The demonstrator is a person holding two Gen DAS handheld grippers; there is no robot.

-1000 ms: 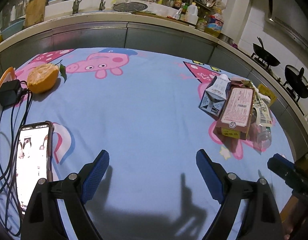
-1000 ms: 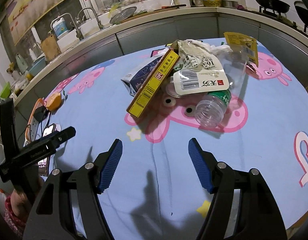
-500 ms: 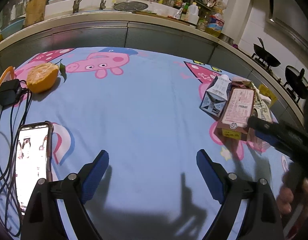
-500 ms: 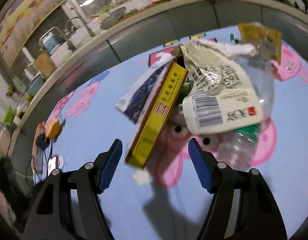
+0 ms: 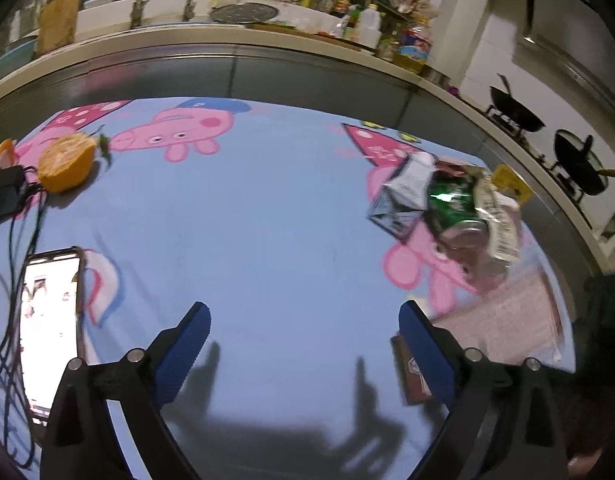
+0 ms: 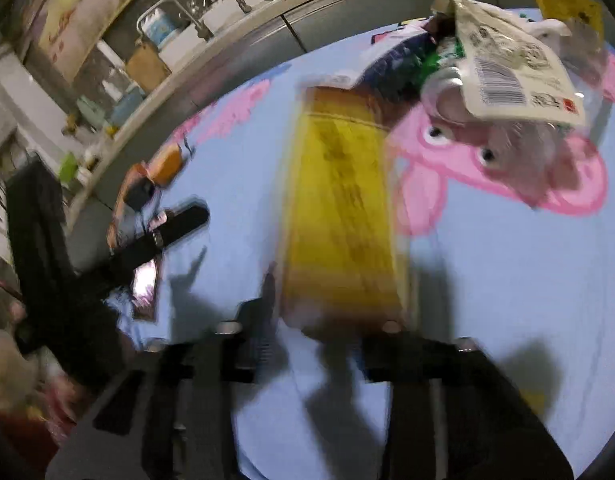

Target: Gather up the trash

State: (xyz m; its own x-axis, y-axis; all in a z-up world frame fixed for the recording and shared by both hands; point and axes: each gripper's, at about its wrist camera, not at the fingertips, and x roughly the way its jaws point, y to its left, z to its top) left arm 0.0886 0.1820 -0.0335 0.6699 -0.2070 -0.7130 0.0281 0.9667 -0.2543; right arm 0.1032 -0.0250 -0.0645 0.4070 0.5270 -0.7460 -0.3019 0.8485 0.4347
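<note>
Between the right gripper's (image 6: 327,320) closing jaws sits the near end of a long yellow-faced box (image 6: 341,216), lifted clear of the trash pile; blur hides whether the pads press it yet. Gripping one end presumably leaves the length free to swing toward a bin, none of which is visible. Farther out, the pile (image 5: 447,204) of carton, green can and wrappers lies on the blue cartoon tablecloth (image 5: 267,220). Well left, the left gripper (image 5: 303,344) hangs wide, still opening, empty, likely waiting.
</note>
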